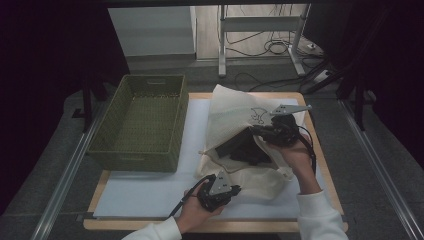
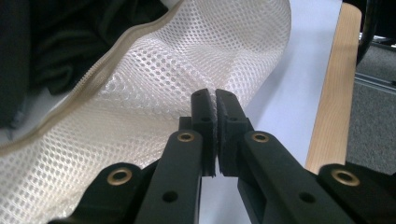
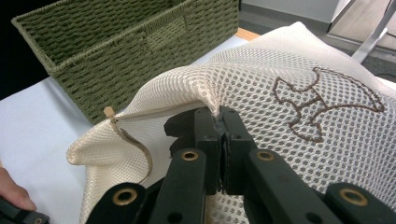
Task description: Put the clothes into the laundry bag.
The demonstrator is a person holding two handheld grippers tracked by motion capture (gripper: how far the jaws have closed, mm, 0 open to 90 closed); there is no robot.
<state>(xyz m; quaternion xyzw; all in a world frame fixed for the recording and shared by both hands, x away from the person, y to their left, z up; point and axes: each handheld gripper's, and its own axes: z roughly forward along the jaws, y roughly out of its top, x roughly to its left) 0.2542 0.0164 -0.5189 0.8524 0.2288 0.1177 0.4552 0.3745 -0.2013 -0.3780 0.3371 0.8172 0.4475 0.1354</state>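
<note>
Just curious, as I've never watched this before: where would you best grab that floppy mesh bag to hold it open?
Probably the mesh bag by its zipper edge, pinched from the side: that stiffer band rims the opening. The right tool already clamps a raised fold there.

I see a light wooden table [image 1: 320,165] covered by a white sheet [image 1: 150,192]; on it sit a green woven basket [image 1: 142,122] and a cream mesh laundry bag [image 1: 230,112].
</note>
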